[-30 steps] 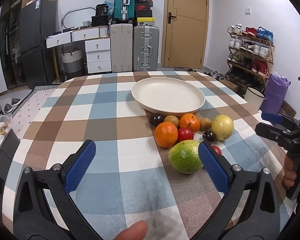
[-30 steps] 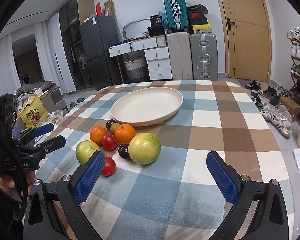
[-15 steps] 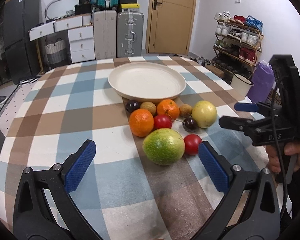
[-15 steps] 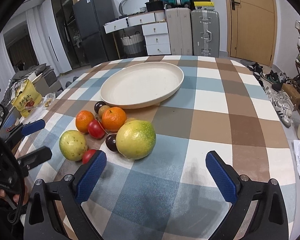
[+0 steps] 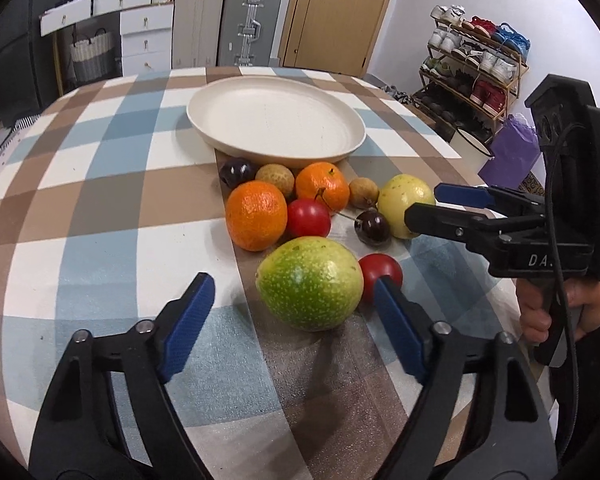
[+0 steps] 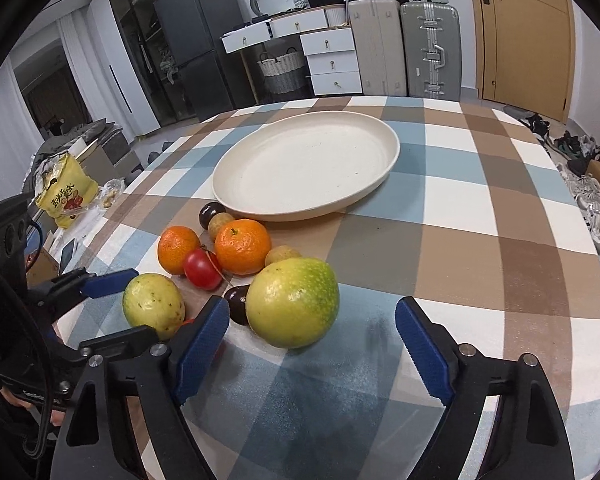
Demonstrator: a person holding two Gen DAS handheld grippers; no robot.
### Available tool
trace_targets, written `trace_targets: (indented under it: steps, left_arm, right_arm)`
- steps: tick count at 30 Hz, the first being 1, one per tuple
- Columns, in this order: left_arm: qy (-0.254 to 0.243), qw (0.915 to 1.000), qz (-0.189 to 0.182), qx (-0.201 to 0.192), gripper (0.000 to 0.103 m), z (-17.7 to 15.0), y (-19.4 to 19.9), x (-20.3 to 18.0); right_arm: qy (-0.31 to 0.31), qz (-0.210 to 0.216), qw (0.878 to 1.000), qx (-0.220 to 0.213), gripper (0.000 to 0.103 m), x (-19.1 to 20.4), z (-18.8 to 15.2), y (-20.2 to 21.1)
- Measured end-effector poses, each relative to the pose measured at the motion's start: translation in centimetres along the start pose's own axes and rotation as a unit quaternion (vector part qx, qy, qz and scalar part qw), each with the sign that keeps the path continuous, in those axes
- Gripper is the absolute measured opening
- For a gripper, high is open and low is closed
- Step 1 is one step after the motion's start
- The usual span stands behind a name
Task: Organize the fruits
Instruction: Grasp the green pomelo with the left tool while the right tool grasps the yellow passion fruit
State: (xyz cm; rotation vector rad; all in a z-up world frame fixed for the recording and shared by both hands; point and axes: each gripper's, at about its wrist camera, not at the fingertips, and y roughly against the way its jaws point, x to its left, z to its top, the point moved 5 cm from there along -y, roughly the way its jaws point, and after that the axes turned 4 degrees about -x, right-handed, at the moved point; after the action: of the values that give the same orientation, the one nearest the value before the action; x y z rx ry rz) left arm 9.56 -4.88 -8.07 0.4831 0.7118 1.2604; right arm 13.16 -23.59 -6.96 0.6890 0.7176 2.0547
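A cream plate [image 5: 276, 116] [image 6: 304, 164] lies bare on the checked table. In front of it sit two oranges [image 5: 256, 214] [image 5: 322, 186], two red tomatoes [image 5: 308, 218] [image 5: 380, 270], dark plums [image 5: 374, 226] and small brown fruits [image 5: 274, 176]. My left gripper [image 5: 293, 280] [image 6: 142, 302] straddles the speckled green fruit [image 5: 310, 284] [image 6: 154, 306]. Its jaws are closing and its pads stand clear of the skin. My right gripper [image 6: 312, 304] [image 5: 424, 203] straddles the larger yellow-green fruit [image 6: 292, 302] [image 5: 404, 204]. Its jaws are closing too, with gaps on both sides.
The round table's edge [image 5: 496, 296] curves close on the right of the left wrist view. A shoe rack [image 5: 476, 68] and purple bag [image 5: 512, 152] stand beyond it. A yellow snack bag [image 6: 66, 194] sits off the table's left side. Suitcases [image 6: 404, 48] and drawers line the back wall.
Both grippers have come forward and down onto the fruit pile. Each now has a large fruit between its fingers, and both pairs of jaws have narrowed.
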Motion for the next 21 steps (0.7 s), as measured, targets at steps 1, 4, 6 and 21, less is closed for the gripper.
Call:
trace_targets:
  steps: [1,4,6,21]
  left_arm:
    - [0.002,1.0000,-0.005,0.004,0.071,-0.1,-0.2,0.0]
    - [0.007,0.9996,-0.022,0.014,0.056,-0.2,-0.6,0.0]
    - [0.008,0.9994,-0.031,0.014,0.052,-0.2,-0.7,-0.1]
    - [-0.011,0.9994,-0.028,-0.015,0.051,0.5,1.0,-0.6]
  right_arm:
    - [-0.001,0.000,1.000,0.001,0.081,0.0,0.1,-0.2]
    - [-0.011,0.011,1.000,0.005,0.076,0.0,0.1,-0.9]
    - [-0.015,0.016,1.000,0.007,0.068,0.0,0.2,-1.2]
    - [-0.017,0.030,0.999,-0.012,0.052,0.3,0.1,-0.4]
